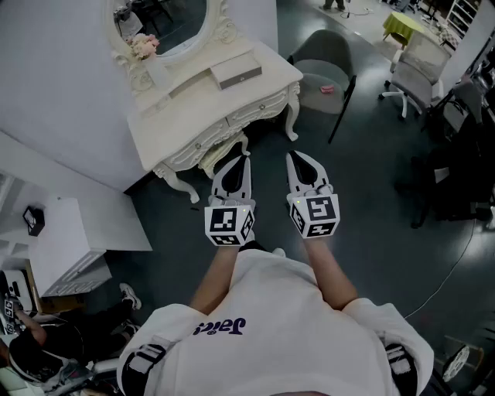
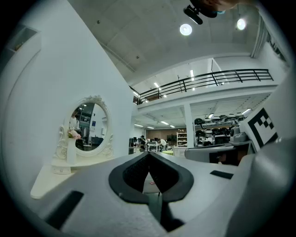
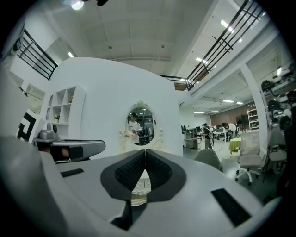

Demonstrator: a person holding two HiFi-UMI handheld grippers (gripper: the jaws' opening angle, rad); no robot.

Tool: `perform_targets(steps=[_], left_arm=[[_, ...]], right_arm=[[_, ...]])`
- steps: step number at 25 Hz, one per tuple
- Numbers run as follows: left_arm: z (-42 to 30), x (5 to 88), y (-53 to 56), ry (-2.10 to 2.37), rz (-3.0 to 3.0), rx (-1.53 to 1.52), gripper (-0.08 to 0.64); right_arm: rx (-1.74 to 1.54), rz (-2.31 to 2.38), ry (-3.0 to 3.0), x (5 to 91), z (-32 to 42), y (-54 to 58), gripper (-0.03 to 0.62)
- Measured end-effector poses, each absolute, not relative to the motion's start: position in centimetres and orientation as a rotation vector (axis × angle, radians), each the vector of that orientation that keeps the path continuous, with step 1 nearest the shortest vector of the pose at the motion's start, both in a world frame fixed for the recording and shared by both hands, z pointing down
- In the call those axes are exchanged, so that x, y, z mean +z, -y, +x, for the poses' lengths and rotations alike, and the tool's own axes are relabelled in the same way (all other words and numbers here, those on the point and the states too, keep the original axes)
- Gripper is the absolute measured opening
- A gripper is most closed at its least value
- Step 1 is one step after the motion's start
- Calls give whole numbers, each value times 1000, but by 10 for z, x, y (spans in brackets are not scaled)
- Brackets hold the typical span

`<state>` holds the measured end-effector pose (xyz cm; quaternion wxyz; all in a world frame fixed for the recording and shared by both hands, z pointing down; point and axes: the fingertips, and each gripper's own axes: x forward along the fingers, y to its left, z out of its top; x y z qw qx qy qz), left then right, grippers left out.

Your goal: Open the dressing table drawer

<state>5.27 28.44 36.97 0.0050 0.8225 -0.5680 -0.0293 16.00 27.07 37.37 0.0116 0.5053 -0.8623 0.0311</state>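
Our white shirt (image 1: 271, 309) fills the bottom of the head view, and 2 bare forearms reach out of it toward 12 o'clock, close together and nearly parallel. Each carries its tool level. The left gripper (image 1: 245, 159) sits at 11 o'clock of the right gripper (image 1: 292, 158), and the 2 tips lean slightly toward each other without touching.

Both sets of jaws are clenched with nothing between them. In each gripper view the dark pads meet at the tip, and only distant background shows through the gap below. We read that as a travelling posture: there is nothing to grasp yet, so the tools are simply held ahead of the body while we face the furniture.

The dressing table (image 1: 193, 116) stands at 11 o'clock of the grippers, well apart from them, against the white wall with its oval mirror (image 1: 166, 23) behind it. Its drawer (image 1: 257, 106) runs along the front edge facing us and looks fully closed, flush with the carved apron, so the task has not really started. A grey chair (image 1: 321, 66) stands at 1 o'clock, just beside the table's right end.

We judge that the right gripper is the better placed, since its view looks straight at the table front. Its jaws must part before they can take the small knob, which is too small to make out clearly.
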Motion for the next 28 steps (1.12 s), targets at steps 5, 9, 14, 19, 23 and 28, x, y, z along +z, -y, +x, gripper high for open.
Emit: perform_targets(steps=[5, 9, 14, 19, 23, 28], left_arm=[[55, 375, -275, 1761, 2560, -88, 14], [46, 384, -254, 1768, 2544, -90, 14], [31, 393, -205, 1767, 2552, -99, 15], [12, 393, -132, 1767, 2557, -107, 14], [-6, 385, -72, 1754, 2587, -133, 15], [-38, 388, 5, 1754, 2575, -116, 15]], right_arm=[[202, 1583, 2662, 388, 165, -257, 14], [236, 1558, 2678, 399, 155, -235, 14], [230, 1524, 2677, 406, 133, -187, 14], [207, 1504, 2671, 405, 110, -119, 14], [197, 1483, 2665, 401, 86, -61, 15], [171, 1443, 2661, 401, 49, 11, 15]])
